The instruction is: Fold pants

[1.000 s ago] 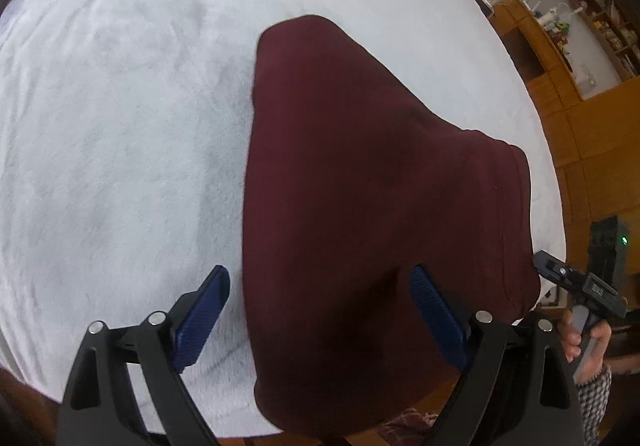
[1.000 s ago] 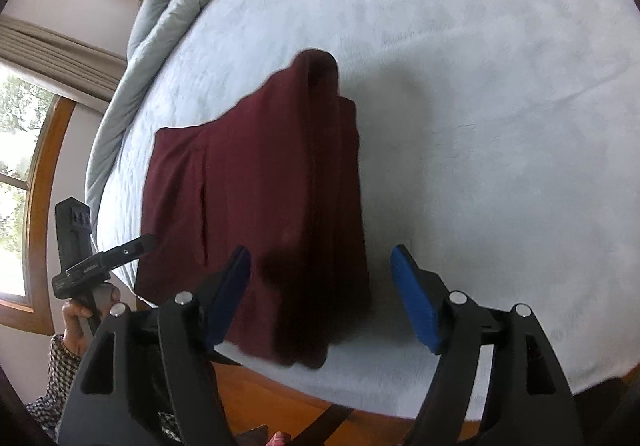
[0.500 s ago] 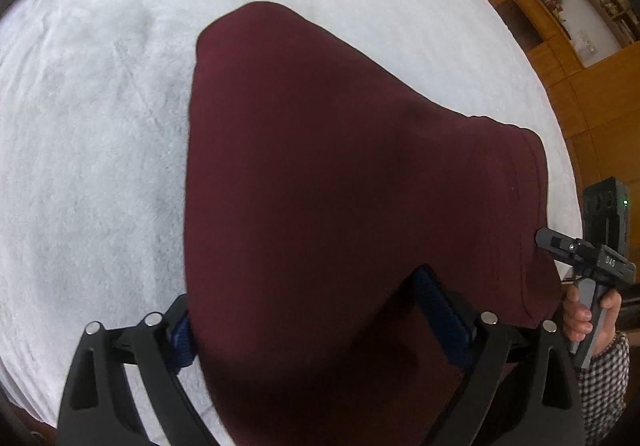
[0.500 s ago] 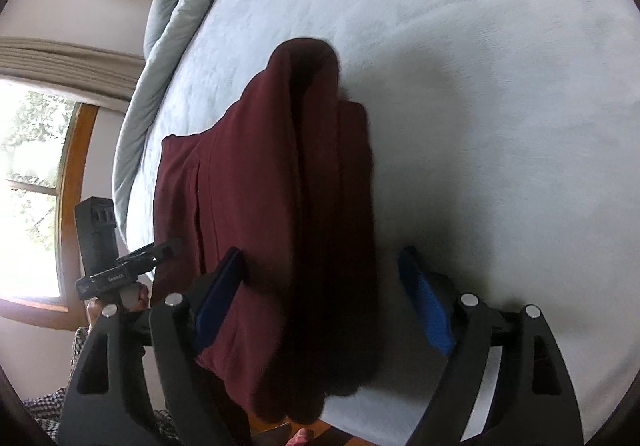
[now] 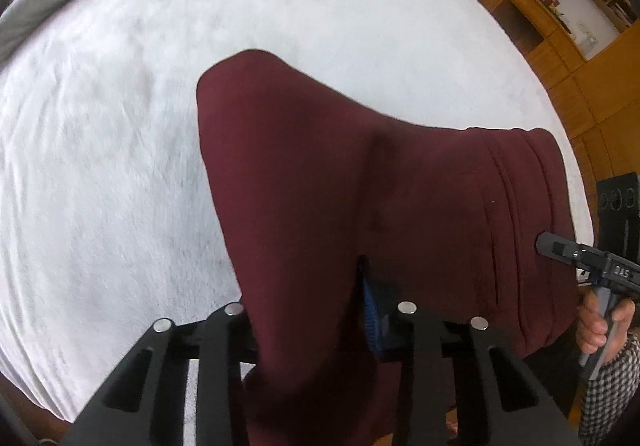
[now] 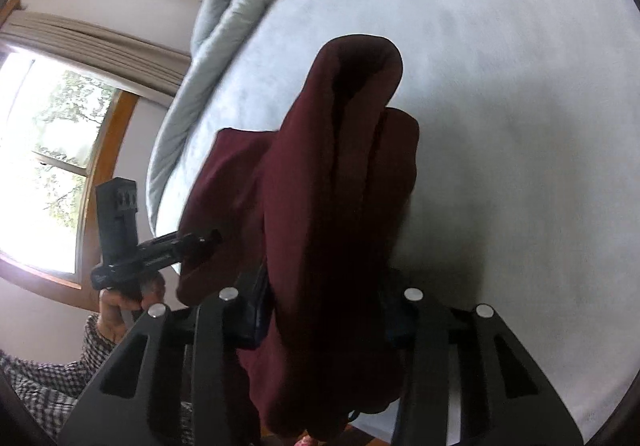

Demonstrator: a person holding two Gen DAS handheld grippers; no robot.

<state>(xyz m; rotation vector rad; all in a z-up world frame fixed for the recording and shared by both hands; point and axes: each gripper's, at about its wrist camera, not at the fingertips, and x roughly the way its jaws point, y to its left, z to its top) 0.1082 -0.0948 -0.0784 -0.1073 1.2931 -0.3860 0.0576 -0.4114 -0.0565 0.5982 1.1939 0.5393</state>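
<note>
Dark maroon pants (image 5: 320,166) lie folded lengthwise on a white bed (image 5: 120,126), the waistband to the right in the left wrist view. My left gripper (image 5: 306,306) has its jaws closing on a bunched near edge of the fabric, which fills the gap between them; one blue pad (image 5: 372,302) shows against the cloth. In the right wrist view the pants (image 6: 320,186) rise in a raised fold. My right gripper (image 6: 326,306) is also closing, its jaws pinching the near edge of that fold, which hangs below them.
A grey duvet (image 6: 224,18) is heaped along the bed's far side, beside a curtained window (image 6: 48,166). Wooden cabinets (image 5: 560,46) stand past the bed. A hand in a checked sleeve (image 5: 600,318) holds the other gripper's handle at the waistband side.
Both grippers stood open astride the near edge of the pants. Now both have closed on the fabric and risen a little, pulling it up off the bed.
</note>
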